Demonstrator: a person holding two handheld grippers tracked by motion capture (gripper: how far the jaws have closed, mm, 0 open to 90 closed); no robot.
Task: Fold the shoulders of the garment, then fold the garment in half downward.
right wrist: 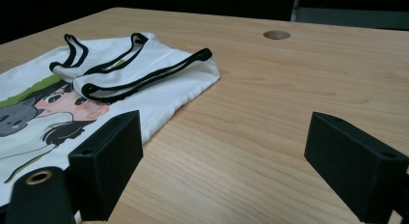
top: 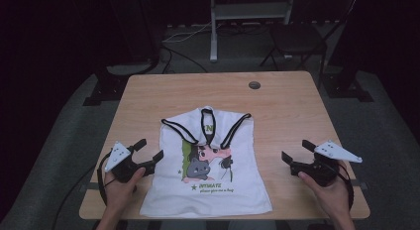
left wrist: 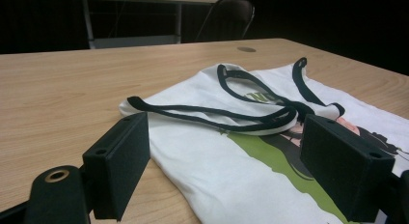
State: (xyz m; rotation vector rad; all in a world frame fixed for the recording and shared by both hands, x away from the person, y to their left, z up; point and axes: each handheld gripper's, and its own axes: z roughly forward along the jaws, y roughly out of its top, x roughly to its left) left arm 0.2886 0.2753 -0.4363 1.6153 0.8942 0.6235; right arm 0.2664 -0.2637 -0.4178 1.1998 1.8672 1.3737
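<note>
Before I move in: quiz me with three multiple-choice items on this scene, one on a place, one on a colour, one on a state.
1. Where does the white top lie on the table?
A. around the middle, reaching its near edge
B. far right corner
C. hanging off the left side

2. What colour is the strap trim?
A. red
B. black
C. yellow

3. How do the left gripper and right gripper stand?
A. both open, holding nothing
B. both shut on cloth
C. left shut, right open

Key: 1 A, the hem meets the near edge; 2 B, dark edging on white; 3 A, jaws apart in both gripper views.

The high view looks down from the person's side onto the tank top (top: 208, 160); both gripper views skim low beside it, sharing its black-trimmed straps (left wrist: 231, 105).
</note>
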